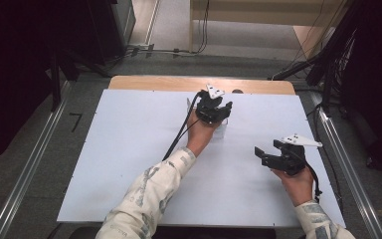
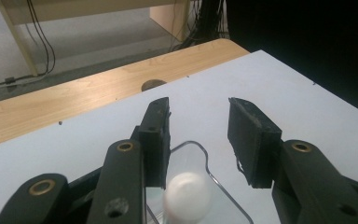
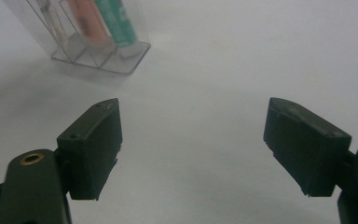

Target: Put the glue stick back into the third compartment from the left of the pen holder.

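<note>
A clear plastic organizer (image 3: 93, 39) stands on the white board (image 1: 129, 149). In the right gripper view it holds a pink tube (image 3: 91, 21) and a green tube (image 3: 116, 21) upright in its compartments. My left gripper (image 1: 220, 109) hovers right over the organizer (image 1: 222, 131), open. In the left gripper view a round white cap (image 2: 188, 196) and the organizer's clear rim (image 2: 200, 147) lie below the open left gripper (image 2: 199, 109), untouched by the jaws. My right gripper (image 1: 261, 155) is open and holds nothing, to the right of the organizer and pointing toward it, as the right gripper view (image 3: 193, 107) also shows.
The board lies on a wooden table whose bare strip (image 1: 179, 83) runs along the far edge, with a dark knot (image 2: 153, 84) in it. Metal rails (image 1: 30, 164) flank the table. Cables (image 1: 179, 129) trail from the left gripper across the board.
</note>
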### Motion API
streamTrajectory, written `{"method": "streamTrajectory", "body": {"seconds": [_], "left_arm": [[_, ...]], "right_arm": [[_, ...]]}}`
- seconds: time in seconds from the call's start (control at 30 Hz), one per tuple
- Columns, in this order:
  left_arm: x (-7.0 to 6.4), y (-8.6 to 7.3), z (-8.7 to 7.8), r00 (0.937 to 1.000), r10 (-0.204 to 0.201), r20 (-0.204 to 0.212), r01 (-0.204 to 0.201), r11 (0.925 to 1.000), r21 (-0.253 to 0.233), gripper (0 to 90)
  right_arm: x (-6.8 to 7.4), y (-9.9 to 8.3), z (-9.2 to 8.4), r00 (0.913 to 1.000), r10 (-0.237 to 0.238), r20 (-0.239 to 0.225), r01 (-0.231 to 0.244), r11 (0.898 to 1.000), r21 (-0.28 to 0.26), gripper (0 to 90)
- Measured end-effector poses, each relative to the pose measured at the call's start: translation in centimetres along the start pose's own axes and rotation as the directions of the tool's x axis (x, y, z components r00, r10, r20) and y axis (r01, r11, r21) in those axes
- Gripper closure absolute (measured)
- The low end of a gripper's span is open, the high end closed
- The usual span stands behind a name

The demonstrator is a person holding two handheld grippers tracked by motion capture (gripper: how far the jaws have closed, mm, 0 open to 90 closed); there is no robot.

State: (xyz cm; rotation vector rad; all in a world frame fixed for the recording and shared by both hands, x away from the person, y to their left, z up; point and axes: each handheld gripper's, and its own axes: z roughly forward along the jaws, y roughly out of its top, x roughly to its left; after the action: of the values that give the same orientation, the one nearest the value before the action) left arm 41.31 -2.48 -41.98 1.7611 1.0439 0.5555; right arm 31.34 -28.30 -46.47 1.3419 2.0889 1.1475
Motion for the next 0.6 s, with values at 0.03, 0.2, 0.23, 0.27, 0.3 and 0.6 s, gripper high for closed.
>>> {"method": "streamTrajectory", "body": {"seconds": [0.03,0.2,0.23,0.27,0.3,0.6], "left_arm": [[-0.1,0.0,-0.1,1.0000,0.002,0.000,-0.002,1.0000,-0.001,57.8],[-0.2,-0.4,-0.7,1.0000,0.001,0.008,-0.001,1.0000,-0.001,54.7],[-0.2,-0.5,-0.9,0.9999,0.003,0.010,-0.003,1.0000,-0.002,53.6],[-0.2,-0.6,-1.0,0.9999,0.006,0.010,-0.006,1.0000,-0.001,52.4],[-0.2,-0.6,-1.1,0.9999,0.003,0.012,-0.003,1.0000,-0.004,51.3],[-0.5,-1.1,-2.5,0.9994,0.005,0.035,-0.004,0.9997,-0.023,42.6]], "right_arm": [[0.0,0.0,0.0,1.0000,0.000,0.000,0.000,1.000,0.001,17.8],[0.0,0.0,0.0,1.0000,-0.002,0.001,0.002,1.000,0.000,17.8],[0.0,0.0,0.0,1.0000,-0.001,0.002,0.001,1.000,0.000,17.8],[0.0,0.0,0.0,1.0000,0.000,0.003,0.000,1.000,0.001,17.8],[0.0,0.0,0.0,1.0000,0.000,0.003,0.000,1.000,0.000,17.8],[0.0,0.0,0.1,1.0000,0.000,0.009,0.000,1.000,0.004,17.7]]}}
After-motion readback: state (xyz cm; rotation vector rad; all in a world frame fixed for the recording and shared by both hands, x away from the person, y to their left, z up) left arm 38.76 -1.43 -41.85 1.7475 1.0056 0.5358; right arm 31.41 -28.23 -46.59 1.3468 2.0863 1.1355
